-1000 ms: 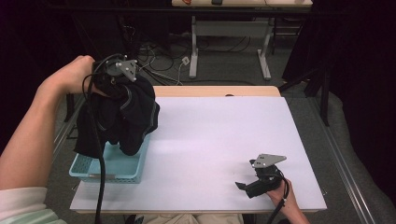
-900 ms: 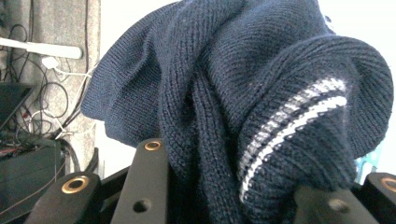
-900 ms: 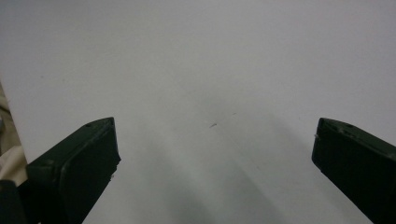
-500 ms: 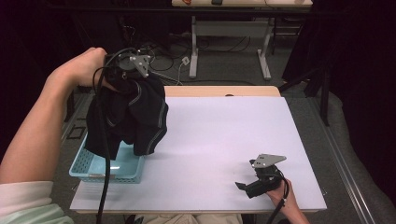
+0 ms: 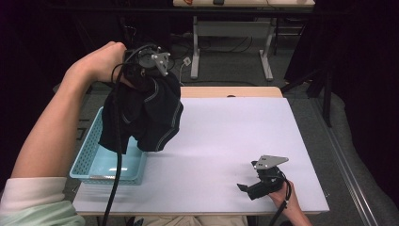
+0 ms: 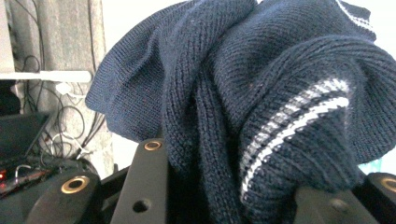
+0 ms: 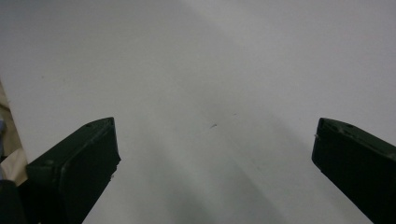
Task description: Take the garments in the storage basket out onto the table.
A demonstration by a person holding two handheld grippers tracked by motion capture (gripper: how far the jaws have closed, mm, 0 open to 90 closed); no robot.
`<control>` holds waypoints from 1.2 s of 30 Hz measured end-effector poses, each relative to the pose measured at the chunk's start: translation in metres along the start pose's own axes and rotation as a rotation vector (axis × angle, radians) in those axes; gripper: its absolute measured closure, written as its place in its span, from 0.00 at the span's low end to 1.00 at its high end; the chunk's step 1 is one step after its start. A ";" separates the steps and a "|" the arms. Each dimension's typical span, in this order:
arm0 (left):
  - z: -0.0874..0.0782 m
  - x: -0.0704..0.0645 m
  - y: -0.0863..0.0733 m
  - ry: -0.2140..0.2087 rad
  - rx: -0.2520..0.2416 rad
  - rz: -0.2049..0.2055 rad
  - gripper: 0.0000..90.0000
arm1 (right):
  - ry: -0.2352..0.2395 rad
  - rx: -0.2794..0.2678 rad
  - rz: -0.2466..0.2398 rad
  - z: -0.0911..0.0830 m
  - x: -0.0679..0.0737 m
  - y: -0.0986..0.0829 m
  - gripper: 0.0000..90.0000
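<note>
Rising higher since the earlier frame, the left gripper [image 5: 149, 70] is carrying the dark sweater [image 5: 143, 115], its fingers clamped on the knit. This garment is hanging lengthwise, partly over the blue basket [image 5: 94, 162] and partly over the white worktop [image 5: 226, 136]. Well apart to the right, the right gripper [image 5: 247, 188] is resting low with fingers spread wide and empty.

Ribbed knit-cloth sweater [image 6: 261, 93]; perforated plastic basket [image 5: 101, 165]; matt table [image 5: 235, 136].
</note>
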State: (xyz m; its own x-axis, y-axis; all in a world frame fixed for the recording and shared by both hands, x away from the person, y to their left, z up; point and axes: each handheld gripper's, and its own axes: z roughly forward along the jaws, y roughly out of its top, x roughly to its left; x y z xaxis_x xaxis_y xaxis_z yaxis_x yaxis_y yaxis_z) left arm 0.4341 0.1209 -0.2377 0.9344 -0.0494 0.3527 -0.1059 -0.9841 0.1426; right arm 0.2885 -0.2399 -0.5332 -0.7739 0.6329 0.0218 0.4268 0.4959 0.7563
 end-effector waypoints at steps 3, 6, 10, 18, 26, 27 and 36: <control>0.001 0.000 0.005 -0.001 -0.003 0.006 0.76 | 0.001 -0.004 0.002 0.001 0.000 0.000 0.00; 0.001 0.001 0.011 -0.001 -0.004 0.020 0.76 | 0.000 -0.002 0.004 0.000 0.000 0.000 0.00; -0.003 0.001 0.016 0.007 -0.019 0.027 0.76 | 0.000 -0.002 0.004 0.000 0.000 0.000 0.00; -0.009 0.001 0.031 0.016 -0.043 0.069 0.76 | 0.002 -0.005 0.001 0.001 0.000 0.000 0.00; 0.003 0.001 0.050 -0.003 -0.092 0.104 0.76 | 0.001 -0.004 0.003 0.000 0.000 0.000 0.00; 0.005 0.001 0.053 -0.003 -0.095 0.110 0.76 | -0.015 0.036 -0.021 -0.003 -0.002 0.001 0.00; 0.014 0.001 0.073 -0.004 -0.126 0.142 0.76 | -0.012 0.032 -0.016 -0.003 -0.001 0.001 0.00</control>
State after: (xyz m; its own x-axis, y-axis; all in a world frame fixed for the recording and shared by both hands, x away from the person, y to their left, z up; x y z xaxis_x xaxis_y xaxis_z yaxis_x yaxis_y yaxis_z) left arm 0.4322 0.0465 -0.2393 0.9084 -0.1871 0.3739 -0.2781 -0.9382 0.2061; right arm 0.2884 -0.2424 -0.5302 -0.7749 0.6320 0.0017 0.4294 0.5244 0.7353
